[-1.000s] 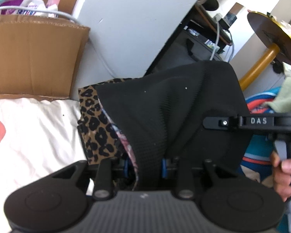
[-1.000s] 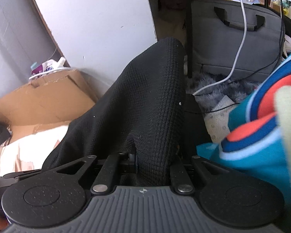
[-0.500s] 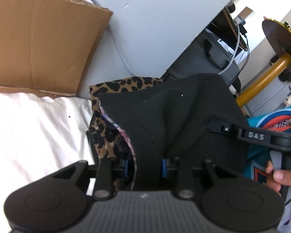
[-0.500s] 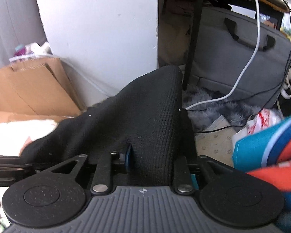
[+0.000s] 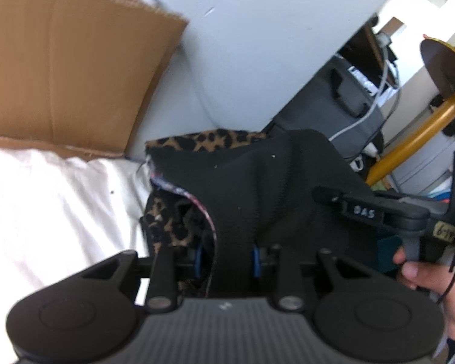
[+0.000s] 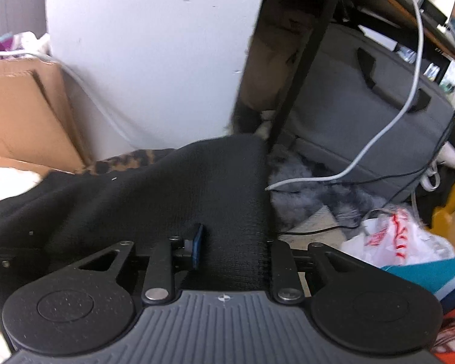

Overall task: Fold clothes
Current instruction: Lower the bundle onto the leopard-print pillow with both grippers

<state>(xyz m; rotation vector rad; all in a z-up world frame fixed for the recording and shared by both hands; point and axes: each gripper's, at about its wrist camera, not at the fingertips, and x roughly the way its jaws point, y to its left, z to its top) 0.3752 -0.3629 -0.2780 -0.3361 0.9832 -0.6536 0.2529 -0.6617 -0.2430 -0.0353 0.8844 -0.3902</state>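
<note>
both grippers dropped since a second ago. left gripper (image 5: 227,261) and right gripper (image 6: 230,251) each clamp the black ribbed knit garment (image 5: 273,188), draped ahead over leopard-print fabric (image 5: 203,139). mid-fold; next needs level lowering, tension kept.

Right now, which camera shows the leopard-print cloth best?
The left wrist view: the leopard-print cloth shows broadly beside and under the black garment. The right wrist view shows only a thin strip of it behind.

A cluttered home bedroom: white bedsheet (image 5: 60,212), cardboard box (image 5: 69,75), laptop bag (image 6: 364,115).
</note>
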